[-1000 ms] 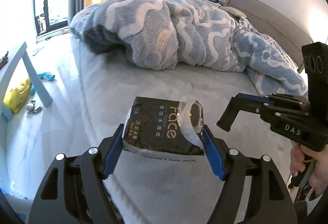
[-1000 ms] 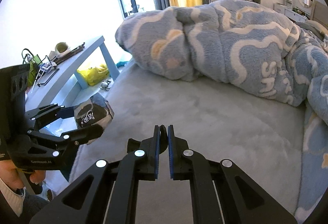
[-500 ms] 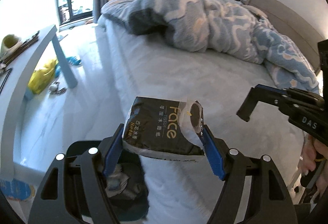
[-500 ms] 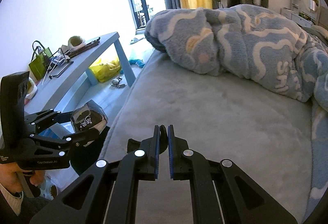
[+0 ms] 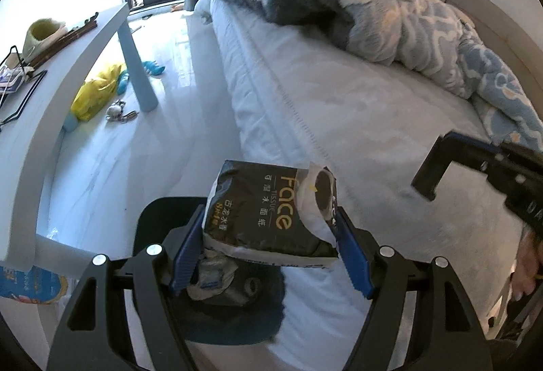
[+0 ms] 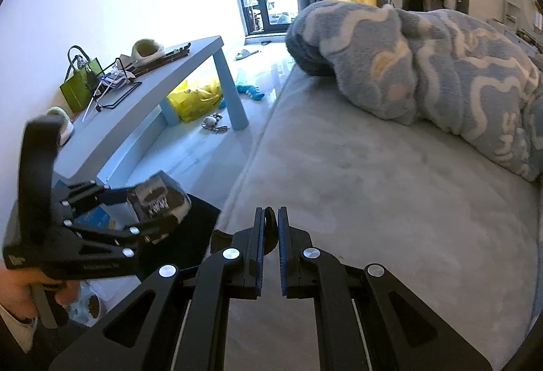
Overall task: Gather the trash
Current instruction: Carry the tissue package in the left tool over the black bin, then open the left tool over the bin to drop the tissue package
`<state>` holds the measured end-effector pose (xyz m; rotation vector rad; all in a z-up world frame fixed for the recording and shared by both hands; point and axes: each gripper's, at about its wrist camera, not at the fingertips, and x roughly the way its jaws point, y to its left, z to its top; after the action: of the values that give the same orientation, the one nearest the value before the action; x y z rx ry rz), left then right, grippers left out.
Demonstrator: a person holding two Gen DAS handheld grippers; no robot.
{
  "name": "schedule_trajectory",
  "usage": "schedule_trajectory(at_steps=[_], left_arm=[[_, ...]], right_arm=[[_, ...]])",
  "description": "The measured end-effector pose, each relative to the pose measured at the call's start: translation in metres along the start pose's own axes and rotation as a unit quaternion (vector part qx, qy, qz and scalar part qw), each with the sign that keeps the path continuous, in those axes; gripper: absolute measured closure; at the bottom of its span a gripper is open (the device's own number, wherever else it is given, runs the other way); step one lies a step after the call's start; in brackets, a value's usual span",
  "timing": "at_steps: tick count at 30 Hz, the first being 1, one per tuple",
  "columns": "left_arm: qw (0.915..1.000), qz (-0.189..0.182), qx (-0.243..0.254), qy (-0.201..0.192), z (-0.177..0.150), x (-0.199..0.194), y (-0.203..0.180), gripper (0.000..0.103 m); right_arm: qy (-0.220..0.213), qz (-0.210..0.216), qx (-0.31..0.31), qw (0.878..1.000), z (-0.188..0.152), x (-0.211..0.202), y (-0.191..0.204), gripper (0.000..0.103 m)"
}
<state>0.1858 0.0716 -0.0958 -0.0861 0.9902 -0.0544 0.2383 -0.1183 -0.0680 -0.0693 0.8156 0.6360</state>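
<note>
Step in hand: disposal. The left gripper (image 5: 271, 249) jaws clamp the tissue pack (image 5: 271, 211) above the bin (image 5: 210, 272) beside the bed (image 5: 356, 120). The right gripper (image 6: 270, 255) jaws stand nearly closed, empty. Next move: centre over the bin, then release

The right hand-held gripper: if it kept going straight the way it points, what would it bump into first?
Probably the grey bed: the right hand-held gripper points across the mattress, with the patterned blanket farther off. Depth is uncertain.
</note>
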Motion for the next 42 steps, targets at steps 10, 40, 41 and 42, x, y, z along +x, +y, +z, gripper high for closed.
schedule_trajectory(at_steps=[10, 40, 41, 42], left_arm=[[0.9979, 0.017, -0.014, 0.061, -0.024, 0.022, 0.052, 0.028], [0.9986, 0.017, -0.041, -0.029, -0.026, -0.041, 0.13, 0.024], [0.9981, 0.018, -0.041, -0.044, -0.025, -0.047, 0.131, 0.025], [0.9976, 0.018, -0.042, -0.053, -0.024, -0.052, 0.132, 0.027]], right_arm=[[0.011, 0.024, -0.02, 0.999, 0.015, 0.027, 0.047, 0.096], [0.122, 0.045, -0.06, 0.99, 0.002, 0.134, 0.137, 0.096], [0.127, 0.048, -0.06, 0.989, 0.001, 0.137, 0.139, 0.096], [0.133, 0.049, -0.06, 0.988, -0.001, 0.141, 0.14, 0.096]])
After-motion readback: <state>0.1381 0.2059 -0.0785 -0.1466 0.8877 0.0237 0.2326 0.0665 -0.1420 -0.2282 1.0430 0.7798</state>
